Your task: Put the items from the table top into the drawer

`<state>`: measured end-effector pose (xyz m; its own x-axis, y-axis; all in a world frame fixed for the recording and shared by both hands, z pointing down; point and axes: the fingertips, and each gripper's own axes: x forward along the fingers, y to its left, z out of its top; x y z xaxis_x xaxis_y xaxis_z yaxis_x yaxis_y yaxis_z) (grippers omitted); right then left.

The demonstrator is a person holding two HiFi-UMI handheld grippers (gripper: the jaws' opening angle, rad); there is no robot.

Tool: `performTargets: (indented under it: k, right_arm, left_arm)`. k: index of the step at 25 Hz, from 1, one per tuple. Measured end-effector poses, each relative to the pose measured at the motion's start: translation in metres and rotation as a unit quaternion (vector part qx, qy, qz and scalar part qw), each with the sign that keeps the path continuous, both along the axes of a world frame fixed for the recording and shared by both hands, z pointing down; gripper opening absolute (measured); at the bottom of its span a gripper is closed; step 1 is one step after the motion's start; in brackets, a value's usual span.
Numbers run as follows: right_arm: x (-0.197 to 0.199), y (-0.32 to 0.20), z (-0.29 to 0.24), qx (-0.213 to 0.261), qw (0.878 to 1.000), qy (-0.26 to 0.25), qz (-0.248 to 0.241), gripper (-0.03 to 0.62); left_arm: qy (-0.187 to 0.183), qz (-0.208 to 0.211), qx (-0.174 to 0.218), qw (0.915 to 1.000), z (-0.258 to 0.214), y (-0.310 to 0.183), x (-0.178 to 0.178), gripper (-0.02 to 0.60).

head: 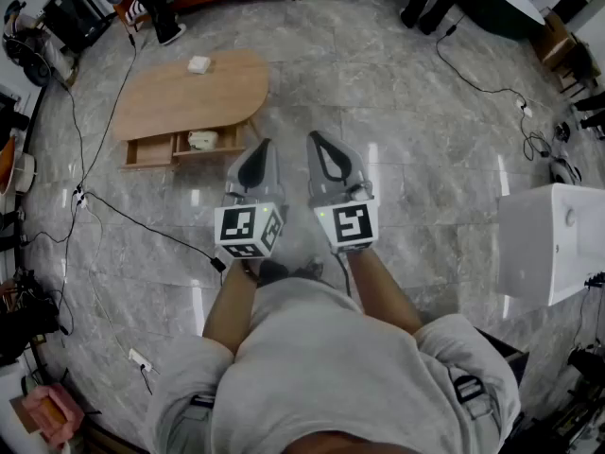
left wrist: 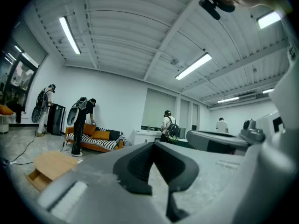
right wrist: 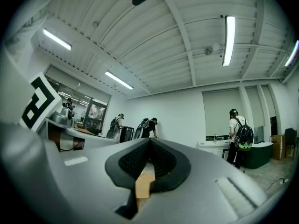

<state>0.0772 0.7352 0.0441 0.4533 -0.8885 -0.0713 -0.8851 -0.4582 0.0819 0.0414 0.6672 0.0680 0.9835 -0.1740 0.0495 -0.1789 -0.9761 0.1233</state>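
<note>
A low oval wooden table (head: 189, 93) stands a few steps ahead at the upper left of the head view. A small white item (head: 198, 64) lies on its top. Its drawer (head: 180, 147) is pulled out at the front, with a pale item (head: 202, 140) inside. My left gripper (head: 262, 146) and right gripper (head: 315, 137) are side by side at chest height, level, well short of the table. Both are shut and hold nothing. The left gripper view has its jaws (left wrist: 154, 144) meeting, the table (left wrist: 51, 162) at lower left. The right gripper's (right wrist: 150, 140) jaws also meet.
Black cables (head: 123, 211) run across the marble floor left of me and at the far right. A white cabinet (head: 548, 239) stands at my right. An orange sofa (left wrist: 96, 141) lines the back wall, with several people standing around the room.
</note>
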Motion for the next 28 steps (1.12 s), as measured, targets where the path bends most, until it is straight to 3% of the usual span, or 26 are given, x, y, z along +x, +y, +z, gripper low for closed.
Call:
performTargets:
  k: [8, 15, 22, 28]
  right_arm:
    - [0.008, 0.004, 0.004, 0.009, 1.0, 0.003, 0.005, 0.006]
    - [0.014, -0.021, 0.02, 0.007, 1.0, -0.025, 0.008, 0.006]
    - [0.028, -0.085, 0.043, -0.03, 0.999, -0.036, 0.004, 0.006]
    - [0.043, -0.171, 0.035, -0.029, 0.999, -0.033, 0.008, 0.006]
  left_arm:
    - [-0.006, 0.008, -0.002, 0.9999, 0.009, 0.006, 0.008, 0.02]
    - [-0.016, 0.008, -0.032, 0.9993, 0.025, -0.016, 0.01, 0.02]
    - [-0.021, 0.01, -0.065, 0.9976, 0.048, -0.081, 0.03, 0.02]
    - [-0.02, 0.014, -0.073, 0.997, 0.044, -0.167, 0.041, 0.02]
